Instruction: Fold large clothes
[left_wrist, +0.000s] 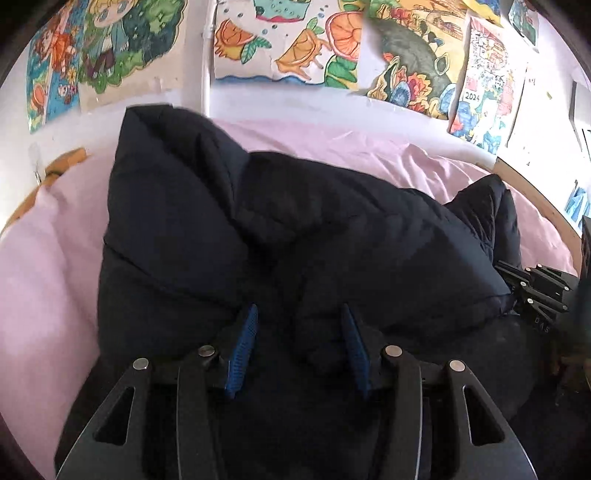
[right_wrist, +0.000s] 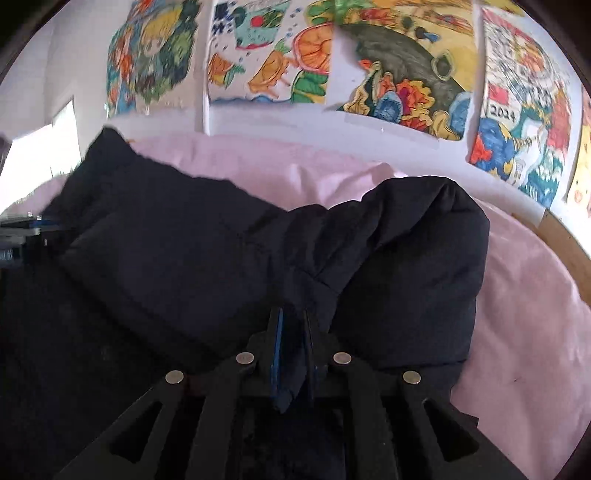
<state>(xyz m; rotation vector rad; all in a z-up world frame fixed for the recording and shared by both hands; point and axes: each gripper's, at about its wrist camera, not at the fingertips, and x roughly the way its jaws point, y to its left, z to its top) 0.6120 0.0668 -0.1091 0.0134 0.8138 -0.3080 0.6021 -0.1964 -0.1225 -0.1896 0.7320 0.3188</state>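
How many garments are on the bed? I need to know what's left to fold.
1: a dark puffy jacket lying bunched on the pink sheet, its edge pinched in the right gripper. Others could be hidden beneath.

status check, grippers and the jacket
Left gripper open over dark jacket. Right gripper shut on jacket fabric. Jacket bunched on pink sheet. Nothing in the way.

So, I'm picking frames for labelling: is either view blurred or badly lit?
Left wrist: mostly sharp; the dark jacket shows little detail, and fisheye bends the bed edge. Right wrist: wall drawings smeared at left, window glare at the left edge.
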